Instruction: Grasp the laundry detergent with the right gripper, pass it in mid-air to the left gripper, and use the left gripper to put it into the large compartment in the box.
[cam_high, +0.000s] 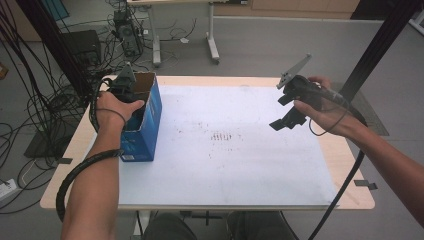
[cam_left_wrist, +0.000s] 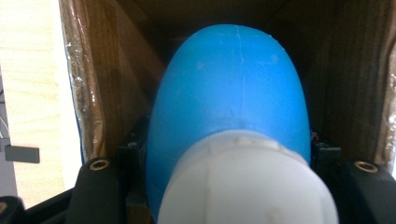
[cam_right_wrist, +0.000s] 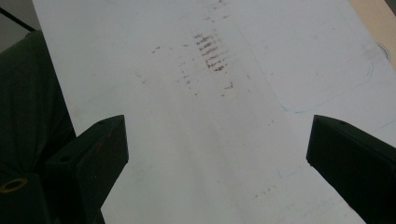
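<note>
My left gripper (cam_high: 125, 89) holds one blue bottle inside the box (cam_high: 150, 120); my right gripper (cam_high: 292, 107) is wide and empty.

High view: one blue cardboard box stands open-topped at the left edge of the one white sheet (cam_high: 235, 150) on the table (cam_high: 350, 165); my left hand (cam_high: 116, 107) sets its gripper down into the box mouth, and my right hand (cam_high: 320, 107) carries its gripper above the sheet's right part, well apart from the box. Left gripper view: one bottle (cam_left_wrist: 229, 93), blue with one white cap (cam_left_wrist: 247, 182), sits clamped between my two jaws, brown box walls (cam_left_wrist: 102, 84) on both sides. Right gripper view: my two jaws stand far apart with nothing between, over the sheet (cam_right_wrist: 210, 140) and its one patch of brown marks (cam_right_wrist: 210, 51).
</note>
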